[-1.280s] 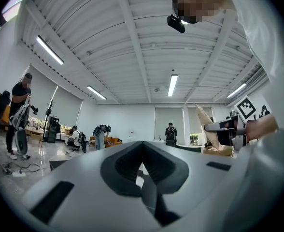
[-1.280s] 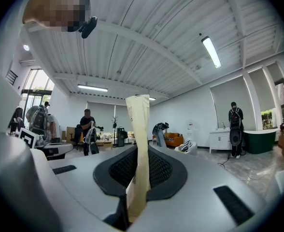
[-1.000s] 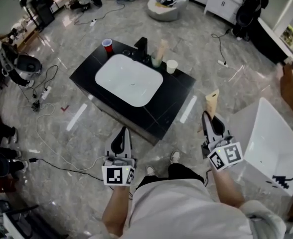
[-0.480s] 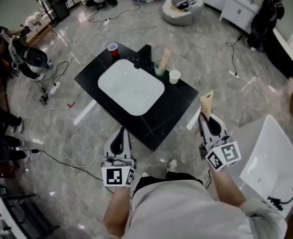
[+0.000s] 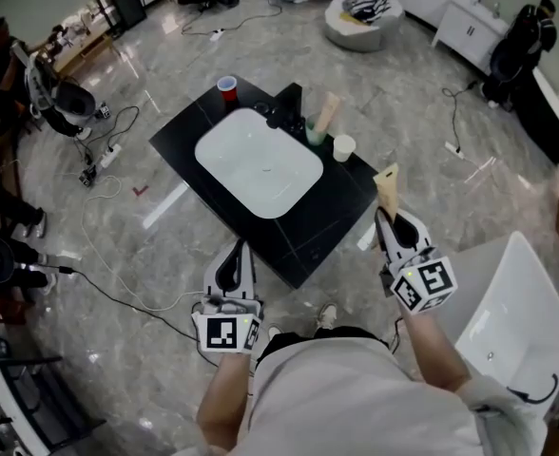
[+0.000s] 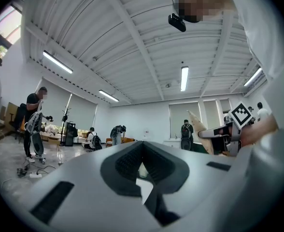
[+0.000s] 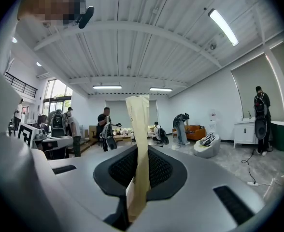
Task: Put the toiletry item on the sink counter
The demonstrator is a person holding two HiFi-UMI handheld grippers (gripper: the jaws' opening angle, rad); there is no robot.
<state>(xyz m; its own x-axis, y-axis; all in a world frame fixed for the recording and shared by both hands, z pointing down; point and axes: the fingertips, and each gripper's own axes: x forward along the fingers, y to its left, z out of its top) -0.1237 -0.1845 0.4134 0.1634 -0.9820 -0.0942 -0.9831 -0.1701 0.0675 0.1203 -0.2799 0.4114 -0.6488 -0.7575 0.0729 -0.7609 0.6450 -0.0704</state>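
The toiletry item is a flat tan tube standing upright between the jaws of my right gripper, which is shut on it; in the right gripper view the tube rises from the pads. It hangs just off the near right corner of the black sink counter, which holds a white basin. My left gripper hovers in front of the counter's near corner, its jaws shut with nothing in them.
On the counter stand a red cup, a black faucet, a green cup holding another tan tube, and a white cup. A loose white basin lies at the right. Cables cross the floor; people stand farther back.
The counter has come closer in the head view. My right gripper has carried the tube forward and up to the counter's near right corner. The left gripper has barely shifted.
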